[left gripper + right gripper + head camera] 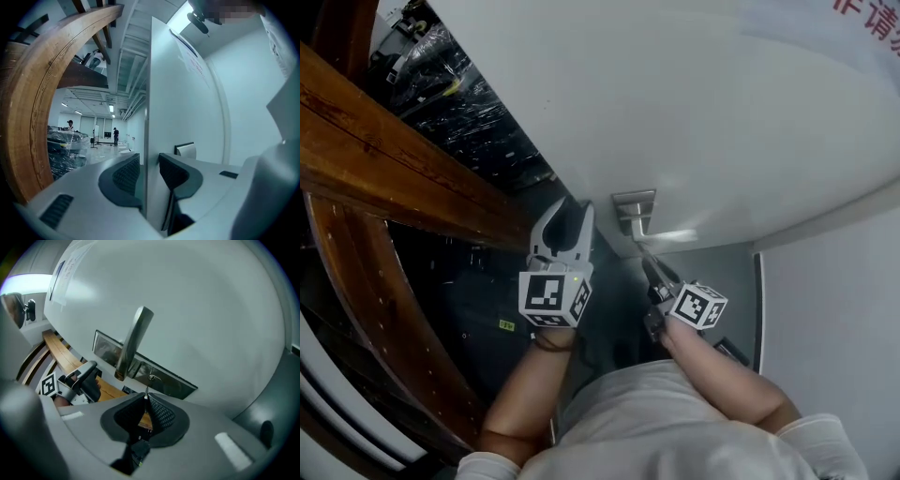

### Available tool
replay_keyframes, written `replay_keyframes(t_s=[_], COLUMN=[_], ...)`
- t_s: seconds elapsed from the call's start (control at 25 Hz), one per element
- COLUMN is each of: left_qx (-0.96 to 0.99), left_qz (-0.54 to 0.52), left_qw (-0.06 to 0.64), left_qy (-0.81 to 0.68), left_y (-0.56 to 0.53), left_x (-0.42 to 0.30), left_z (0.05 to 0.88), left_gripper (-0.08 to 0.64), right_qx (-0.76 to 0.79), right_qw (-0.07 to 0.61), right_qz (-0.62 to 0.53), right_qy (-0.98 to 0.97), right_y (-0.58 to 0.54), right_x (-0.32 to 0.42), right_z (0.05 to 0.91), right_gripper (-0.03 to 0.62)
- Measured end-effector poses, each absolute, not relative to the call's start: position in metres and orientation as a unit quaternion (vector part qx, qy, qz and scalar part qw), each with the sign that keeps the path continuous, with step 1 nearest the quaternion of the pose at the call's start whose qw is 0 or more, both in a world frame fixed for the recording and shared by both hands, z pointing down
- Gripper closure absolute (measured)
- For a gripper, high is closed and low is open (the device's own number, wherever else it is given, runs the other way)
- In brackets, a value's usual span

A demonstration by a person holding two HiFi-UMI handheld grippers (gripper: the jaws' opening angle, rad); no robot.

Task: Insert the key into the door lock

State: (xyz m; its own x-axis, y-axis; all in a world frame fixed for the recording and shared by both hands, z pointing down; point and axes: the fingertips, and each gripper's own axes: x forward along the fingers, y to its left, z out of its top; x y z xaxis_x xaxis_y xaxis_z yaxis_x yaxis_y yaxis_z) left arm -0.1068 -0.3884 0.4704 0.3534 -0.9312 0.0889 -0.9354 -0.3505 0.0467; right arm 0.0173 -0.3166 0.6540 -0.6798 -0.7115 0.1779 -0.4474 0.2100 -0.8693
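Counting two tools (565,211) (651,267), one key (146,393)

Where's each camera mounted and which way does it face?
Head view: on the person's head, steeply down the door at its handle; shows forearms, left gripper, right gripper.
Left gripper view: on that gripper, along open jaws straddling the door edge.
Right gripper view: on that gripper, toward the lock plate; jaws shut on the key.
Shared: handle, in head and right gripper views.

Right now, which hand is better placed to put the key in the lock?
Right. The right gripper is shut on the key, its tip pointing at the keyhole beside the handle. The left gripper is open, straddling the door edge.
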Motion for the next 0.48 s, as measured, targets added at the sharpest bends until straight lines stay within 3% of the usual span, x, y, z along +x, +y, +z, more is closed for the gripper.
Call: replay_keyframes(t_s=[0.48], left_qx=[0.825], left_qz=[0.017], left_qw=[0.052], left_qy=[-0.563], left_y=[-0.391], left_x=[-0.101], left_z=[0.473], left_gripper=[0.442], right_qx=[-0.38], right_qw=[0.213], right_qz=[-0.543], right_qy=[0.718], right_y=[-0.337], right_x=[0.028], right_z=[0.654], right_gripper=[0.569])
